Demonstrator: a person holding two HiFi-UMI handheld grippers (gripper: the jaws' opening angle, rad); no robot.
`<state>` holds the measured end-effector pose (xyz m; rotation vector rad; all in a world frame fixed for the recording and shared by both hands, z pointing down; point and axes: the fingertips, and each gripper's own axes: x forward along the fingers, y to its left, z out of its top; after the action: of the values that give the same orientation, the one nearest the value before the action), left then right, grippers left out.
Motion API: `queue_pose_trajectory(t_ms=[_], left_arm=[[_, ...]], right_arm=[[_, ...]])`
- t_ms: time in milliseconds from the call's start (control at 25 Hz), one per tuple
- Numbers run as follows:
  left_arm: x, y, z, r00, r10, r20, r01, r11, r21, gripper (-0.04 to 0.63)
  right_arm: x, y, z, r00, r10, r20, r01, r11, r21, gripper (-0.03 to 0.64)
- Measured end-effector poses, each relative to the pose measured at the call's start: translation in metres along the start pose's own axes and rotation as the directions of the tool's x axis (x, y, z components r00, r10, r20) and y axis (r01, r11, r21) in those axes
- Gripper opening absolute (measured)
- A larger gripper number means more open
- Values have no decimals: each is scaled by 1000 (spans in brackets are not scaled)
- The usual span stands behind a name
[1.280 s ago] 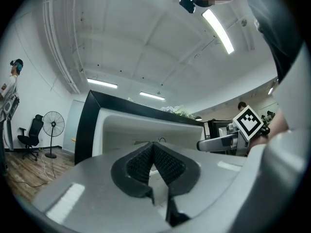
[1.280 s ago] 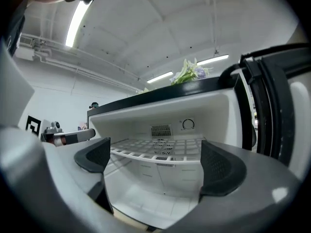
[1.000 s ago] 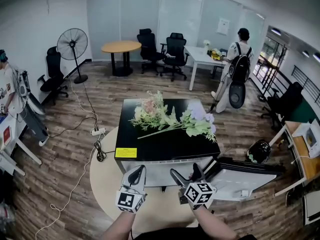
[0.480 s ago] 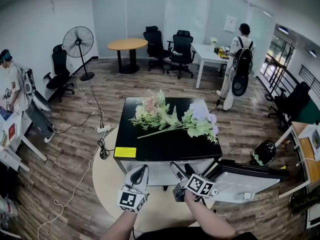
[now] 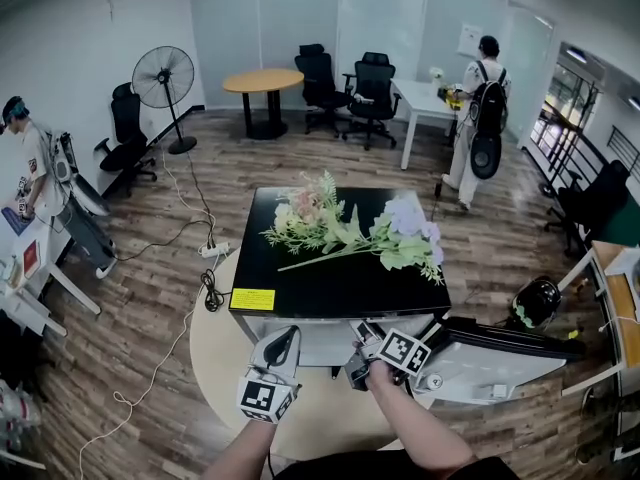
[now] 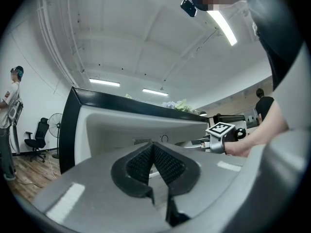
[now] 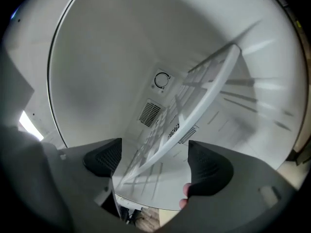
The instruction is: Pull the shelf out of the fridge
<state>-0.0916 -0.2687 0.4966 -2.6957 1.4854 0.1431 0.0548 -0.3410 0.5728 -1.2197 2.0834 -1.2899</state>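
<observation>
A small fridge [image 5: 330, 290] with a black top stands in front of me, its door [image 5: 500, 356] swung open to the right. Inside the white cavity, the white wire shelf [image 7: 194, 110] runs slantwise from upper right to lower left. My right gripper [image 5: 362, 336] reaches into the fridge opening. Its jaws are closing, with the shelf's front edge [image 7: 146, 166] between them and neither pad pressing on it. My left gripper [image 5: 283, 340] hangs just outside the fridge front, shut with nothing in it [image 6: 154, 155].
A bunch of artificial flowers [image 5: 350, 233] lies on the fridge top. The fridge stands on a round beige mat [image 5: 215, 368]. A power strip and cable [image 5: 213, 250] lie to the left, a black helmet [image 5: 535, 301] to the right. A fan [image 5: 167, 78], a round table [image 5: 264, 81] and a person with a backpack [image 5: 485, 108] are far back.
My right gripper has moved forward into the fridge opening and its jaws have narrowed around the shelf's edge. The left gripper has stayed about where it was.
</observation>
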Motion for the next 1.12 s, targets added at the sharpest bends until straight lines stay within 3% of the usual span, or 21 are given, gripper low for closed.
queue_pose_trajectory(t_ms=[120,360,840,1000,1120], left_arm=[[-1,1,-3,1000,4,-8,-4,1000,3,0],[-2,1,-5,1000,5,-14,-5,1000,4,0],[2,-5,-3,1000,-9,-19,9,1000,10,0],[1,-6,-3,1000,-9,-21,9,1000,9,0],[2,-7,-4,1000,-11,-21,11,1000,10,0]], right_arm=[[6,-8,-1,1000,16,-2,-16,995,102,433],[14,-10,1,1000,29,-1,-28,980,197,380],[18,-12,2,999,30,36,-39,960,277,227],[16,-13,1,999,7,40,-18,960,281,116],[17,-10,3,999,13,47,-25,964,265,80]])
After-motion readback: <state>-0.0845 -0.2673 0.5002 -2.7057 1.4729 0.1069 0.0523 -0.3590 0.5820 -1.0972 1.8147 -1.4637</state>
